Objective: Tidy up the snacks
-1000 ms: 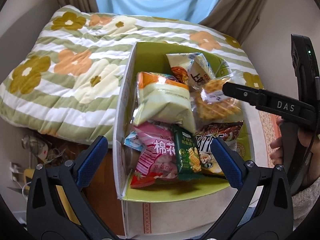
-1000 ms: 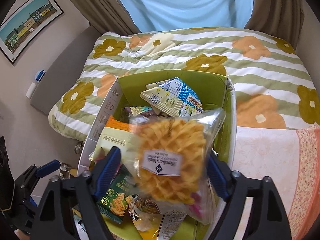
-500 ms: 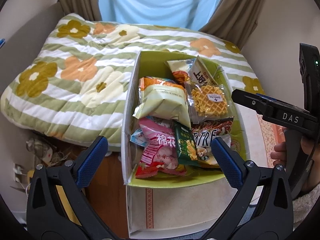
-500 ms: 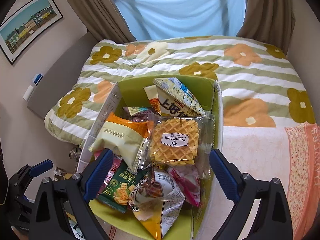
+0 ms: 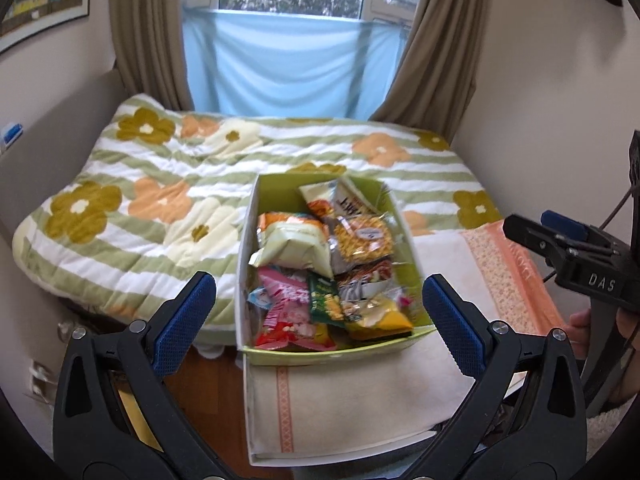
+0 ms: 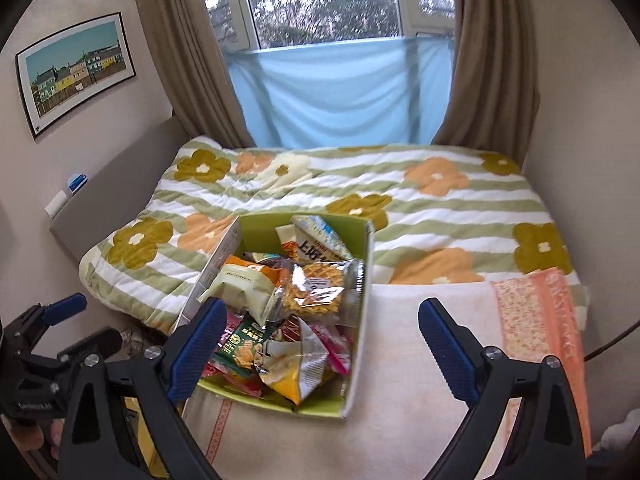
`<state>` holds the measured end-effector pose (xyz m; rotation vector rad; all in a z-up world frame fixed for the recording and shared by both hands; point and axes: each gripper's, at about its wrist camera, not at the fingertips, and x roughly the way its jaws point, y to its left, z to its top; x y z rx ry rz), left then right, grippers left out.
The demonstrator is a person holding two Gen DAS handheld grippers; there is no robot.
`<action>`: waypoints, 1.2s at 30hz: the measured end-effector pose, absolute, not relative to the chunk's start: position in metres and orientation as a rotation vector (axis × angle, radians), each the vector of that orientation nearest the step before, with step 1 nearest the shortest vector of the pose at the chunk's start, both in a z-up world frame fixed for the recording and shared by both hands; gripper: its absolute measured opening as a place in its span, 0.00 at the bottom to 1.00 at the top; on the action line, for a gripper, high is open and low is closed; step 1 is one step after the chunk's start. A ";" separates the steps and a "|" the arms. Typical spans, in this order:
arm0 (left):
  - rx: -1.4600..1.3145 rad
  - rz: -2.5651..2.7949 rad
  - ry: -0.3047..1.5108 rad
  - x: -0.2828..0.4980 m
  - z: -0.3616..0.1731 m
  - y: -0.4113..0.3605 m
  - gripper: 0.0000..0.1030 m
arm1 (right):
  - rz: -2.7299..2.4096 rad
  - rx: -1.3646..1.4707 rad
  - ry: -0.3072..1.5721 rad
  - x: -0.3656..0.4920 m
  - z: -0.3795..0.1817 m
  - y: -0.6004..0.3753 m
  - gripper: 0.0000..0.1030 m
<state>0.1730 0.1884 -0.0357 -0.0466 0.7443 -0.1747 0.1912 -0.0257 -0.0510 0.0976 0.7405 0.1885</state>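
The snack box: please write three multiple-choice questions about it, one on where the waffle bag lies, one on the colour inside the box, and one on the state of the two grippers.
1. Where is the waffle bag?
A. inside the box
B. on the quilt
C. in the right gripper

2. What colour is the inside of the box?
A. blue
B. green
C. red

3. How are the two grippers?
A. both open and empty
B. both shut on snacks
C. only the left holds a bag

Answers:
1 A: the waffle bag lies on top of the other snacks, within the box walls.
2 B: the inner walls are light green.
3 A: the left gripper and the right gripper have their jaws spread wide with nothing between the pads.
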 end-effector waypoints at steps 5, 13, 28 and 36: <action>-0.025 -0.154 0.656 0.135 -0.015 0.161 1.00 | 0.124 0.068 0.668 0.149 -0.028 -0.051 0.93; -0.047 -0.136 0.575 0.074 0.000 0.111 0.99 | 0.071 0.038 0.574 0.078 -0.009 -0.103 1.00; 0.002 -0.102 0.496 -0.003 -0.001 0.075 1.00 | -0.010 0.046 0.520 -0.004 -0.018 -0.143 1.00; -0.007 -0.109 0.512 -0.005 -0.004 0.075 1.00 | -0.013 0.047 0.512 -0.009 -0.016 -0.146 1.00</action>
